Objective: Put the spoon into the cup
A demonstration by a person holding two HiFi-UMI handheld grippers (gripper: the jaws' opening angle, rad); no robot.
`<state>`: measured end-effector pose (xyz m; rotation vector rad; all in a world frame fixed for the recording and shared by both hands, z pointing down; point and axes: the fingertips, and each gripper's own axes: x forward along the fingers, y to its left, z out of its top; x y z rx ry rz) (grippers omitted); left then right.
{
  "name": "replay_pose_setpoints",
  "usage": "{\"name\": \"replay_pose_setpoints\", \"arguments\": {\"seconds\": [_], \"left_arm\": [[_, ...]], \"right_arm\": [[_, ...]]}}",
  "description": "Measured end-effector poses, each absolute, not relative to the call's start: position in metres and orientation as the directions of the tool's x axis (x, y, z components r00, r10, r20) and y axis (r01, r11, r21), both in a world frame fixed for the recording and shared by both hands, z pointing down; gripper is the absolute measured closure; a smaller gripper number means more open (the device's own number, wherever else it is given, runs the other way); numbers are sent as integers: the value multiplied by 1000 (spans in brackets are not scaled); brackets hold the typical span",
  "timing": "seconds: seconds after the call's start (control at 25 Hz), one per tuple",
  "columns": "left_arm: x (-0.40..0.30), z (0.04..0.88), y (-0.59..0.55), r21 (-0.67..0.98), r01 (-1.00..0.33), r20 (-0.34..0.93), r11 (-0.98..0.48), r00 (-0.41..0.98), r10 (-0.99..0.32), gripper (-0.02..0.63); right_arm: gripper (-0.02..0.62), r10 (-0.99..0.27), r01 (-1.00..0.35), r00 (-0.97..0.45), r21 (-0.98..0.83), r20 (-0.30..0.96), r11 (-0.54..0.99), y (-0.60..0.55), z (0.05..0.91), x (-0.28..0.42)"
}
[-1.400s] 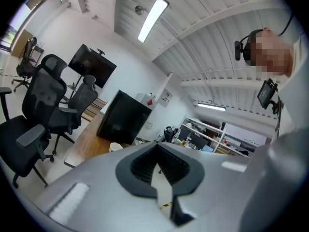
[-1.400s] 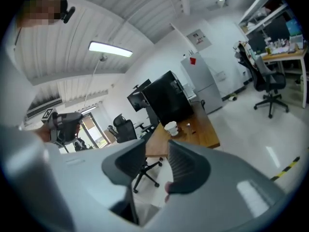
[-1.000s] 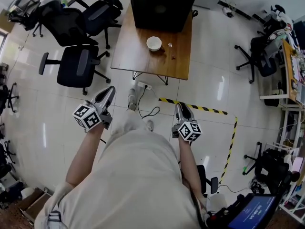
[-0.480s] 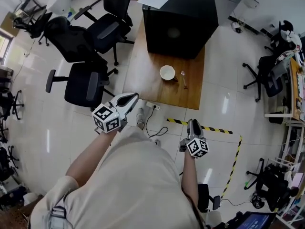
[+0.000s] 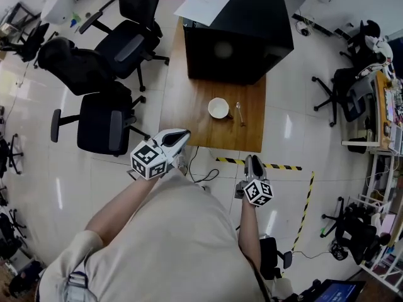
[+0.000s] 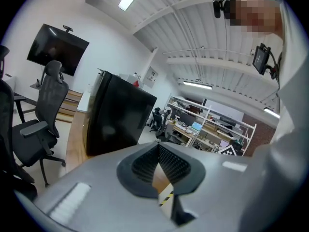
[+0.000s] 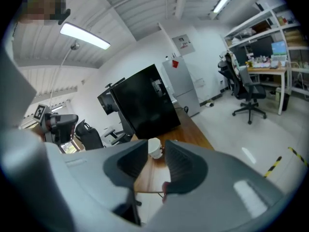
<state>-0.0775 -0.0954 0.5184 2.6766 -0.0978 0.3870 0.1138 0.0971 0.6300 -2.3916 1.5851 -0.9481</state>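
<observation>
wooden table (image 5: pixel 189 109) with cup (image 5: pixel 218 108), spoon (image 5: pixel 238 112); right gripper (image 5: pixel 253 160) apart, narrowing, empty; left gripper (image 5: pixel 182 133) together

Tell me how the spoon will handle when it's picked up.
The spoon looks thin and shiny, so it is probably stiff, light and slippery. Lying flat on the table, it may skid when pinched.

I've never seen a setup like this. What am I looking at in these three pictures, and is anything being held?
No robot: a person holds left tongs and right tongs, one per hand. The overhead picture comes from a camera on the head; the other two ride on the tongs, looking along them. Ahead, a wooden table carries a white cup, a spoon beside it and a black box. Left tongs are shut, empty; right tongs stand open, have just been closing, and hold nothing.
</observation>
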Motion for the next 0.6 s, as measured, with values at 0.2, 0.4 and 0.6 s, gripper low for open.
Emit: {"name": "replay_pose_setpoints", "arguments": {"seconds": [0.2,0.4,0.6], "left_arm": [[-69,532,-104,424,-68,282,-903,958,60,606],[-69,541,-109,432,-12,267,-902,957,115,605],[-69,551,-117,480,18,251,-877,955,156,606]], "right_arm": [[493,-838,-790,273,-387,472,-475,78,628,115],[494,-815,-797,288,-346,503,-495,70,630,111],[492,-790,-782,331,-318,517,-535,71,627,113]]}}
